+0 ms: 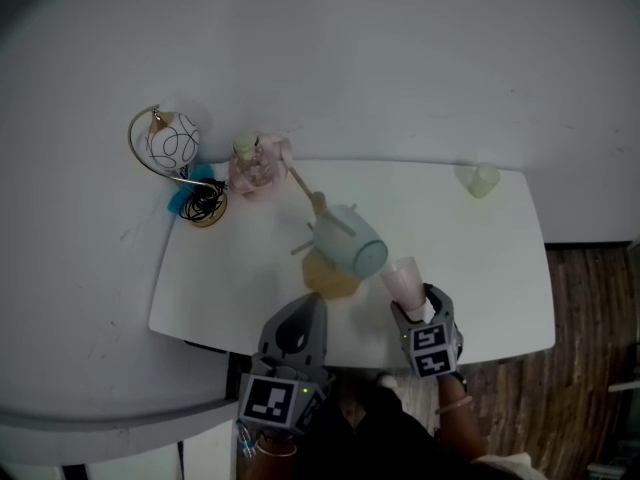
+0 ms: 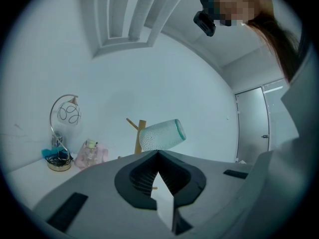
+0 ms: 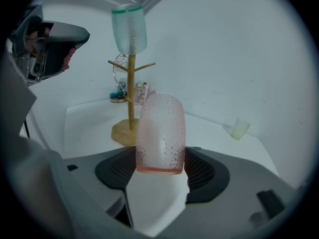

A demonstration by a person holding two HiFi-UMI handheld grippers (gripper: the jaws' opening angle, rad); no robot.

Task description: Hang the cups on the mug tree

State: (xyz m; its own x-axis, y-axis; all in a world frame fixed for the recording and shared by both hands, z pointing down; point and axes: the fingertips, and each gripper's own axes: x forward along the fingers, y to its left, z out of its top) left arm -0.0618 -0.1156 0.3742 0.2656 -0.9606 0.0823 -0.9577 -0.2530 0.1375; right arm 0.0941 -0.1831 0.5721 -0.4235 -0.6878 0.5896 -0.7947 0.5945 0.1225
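Holding pink dimpled translucent cup (image 3: 160,133) at its near end, right gripper (image 3: 159,172) jaws clamped | left gripper (image 2: 158,157) jaws together, empty | teal dimpled cup (image 3: 129,29) caps wooden mug tree (image 3: 131,91) | advice: slide far end squarely over free side peg, seat, then release.

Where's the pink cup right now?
The pink cup is gripped in the right hand-held gripper; in the head view it is just right of the mug tree's base, below the green cup.

Wooden mug tree (image 3: 131,96), dimpled frosted pink cup (image 3: 160,133), dimpled teal cup (image 3: 129,30)
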